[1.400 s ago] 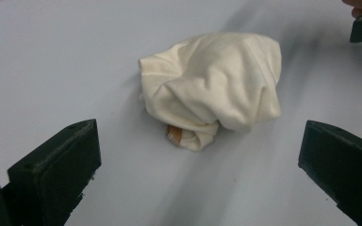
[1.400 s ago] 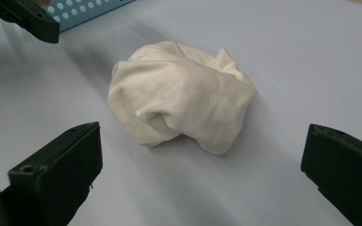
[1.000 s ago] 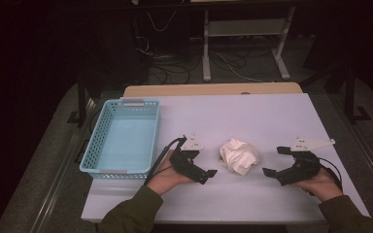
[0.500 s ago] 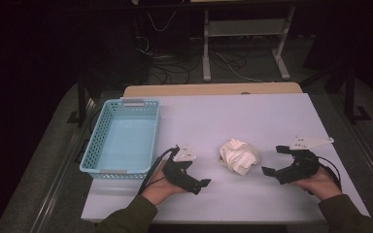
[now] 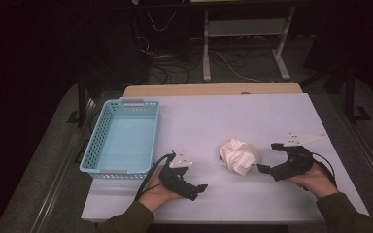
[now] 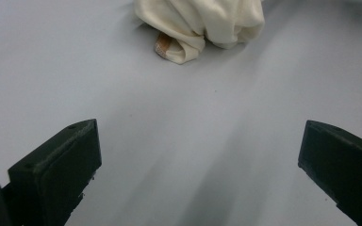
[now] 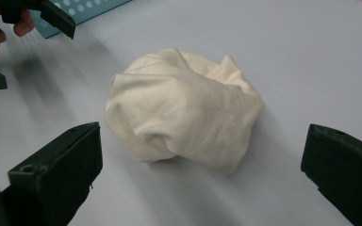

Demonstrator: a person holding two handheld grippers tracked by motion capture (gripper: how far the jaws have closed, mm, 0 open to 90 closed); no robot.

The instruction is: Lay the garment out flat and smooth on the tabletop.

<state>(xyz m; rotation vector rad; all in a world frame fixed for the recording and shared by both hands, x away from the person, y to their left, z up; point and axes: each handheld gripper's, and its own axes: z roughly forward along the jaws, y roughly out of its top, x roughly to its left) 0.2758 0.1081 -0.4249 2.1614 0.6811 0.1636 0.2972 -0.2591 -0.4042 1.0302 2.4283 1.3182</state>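
Observation:
A crumpled white cloth (image 5: pixel 239 156) lies on the pale table (image 5: pixel 233 116) right of centre. My left gripper (image 5: pixel 199 180) sits near the front edge, left of the cloth and well apart from it, jaws open and empty. The left gripper view has the cloth (image 6: pixel 202 23) far ahead of the open left gripper (image 6: pixel 200 141). My right gripper (image 5: pixel 267 158) is just right of the cloth, open, pointing at it. In the right gripper view the cloth (image 7: pixel 184 113) sits close ahead of the open right gripper (image 7: pixel 202 146), between the lines of its jaws and not touched.
A light blue perforated basket (image 5: pixel 94 143) stands empty at the table's left side; a corner of the basket (image 7: pixel 89 9) and the left gripper (image 7: pixel 52 16) show at the upper left of the right gripper view. Dark floor, cables and a metal stand lie beyond the far edge.
My left gripper has drawn back toward the front edge, away from the cloth. The right gripper and the cloth have barely moved.

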